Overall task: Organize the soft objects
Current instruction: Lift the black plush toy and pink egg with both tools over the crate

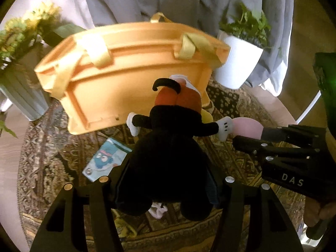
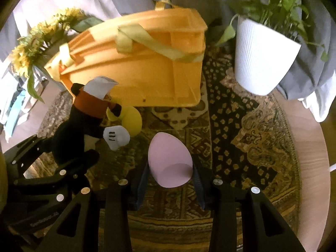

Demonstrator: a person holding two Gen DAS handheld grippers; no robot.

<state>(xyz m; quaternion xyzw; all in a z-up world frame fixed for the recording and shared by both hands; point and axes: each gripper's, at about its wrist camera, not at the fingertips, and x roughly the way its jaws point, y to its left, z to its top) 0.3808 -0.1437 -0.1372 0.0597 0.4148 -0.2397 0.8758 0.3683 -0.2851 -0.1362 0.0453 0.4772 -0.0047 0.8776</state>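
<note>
Both sets of fingers are loaded. On the left gripper (image 1: 166, 180) the jaws sit clamped against the dark body of a black plush mouse (image 1: 168, 147), head toward the camera, orange shorts and curled tail pointing away toward the bin. Its white-gloved arms stick out to either side, and from the right wrist view one yellow shoe shows beneath the shorts. Over on the right gripper (image 2: 170, 180) the jaws are pressed tight on the wide end of a pink foam egg (image 2: 170, 161), narrow end pointing forward, both pads flat against its sides.

Each tool shows in the other's view: the right gripper comes in from the right edge of the left wrist camera, the pink egg's tip just beside the mouse's gloved hand. A bare hand (image 1: 319, 212) is wrapped round its handle at the lower right.

Ahead of both, an orange storage bin (image 1: 134, 67) with yellow-green fabric handles stands on the patterned rug (image 2: 252, 126), its near wall facing the cameras; the mouse hangs in front of that wall. A small blue cartoon card (image 1: 105, 159) lies flat on the rug beside the left gripper. A white ribbed pot (image 2: 262, 58) with a leafy green plant stands right of the bin, sunflowers (image 1: 25, 29) in a pale vase to its left, grey drapery behind.
</note>
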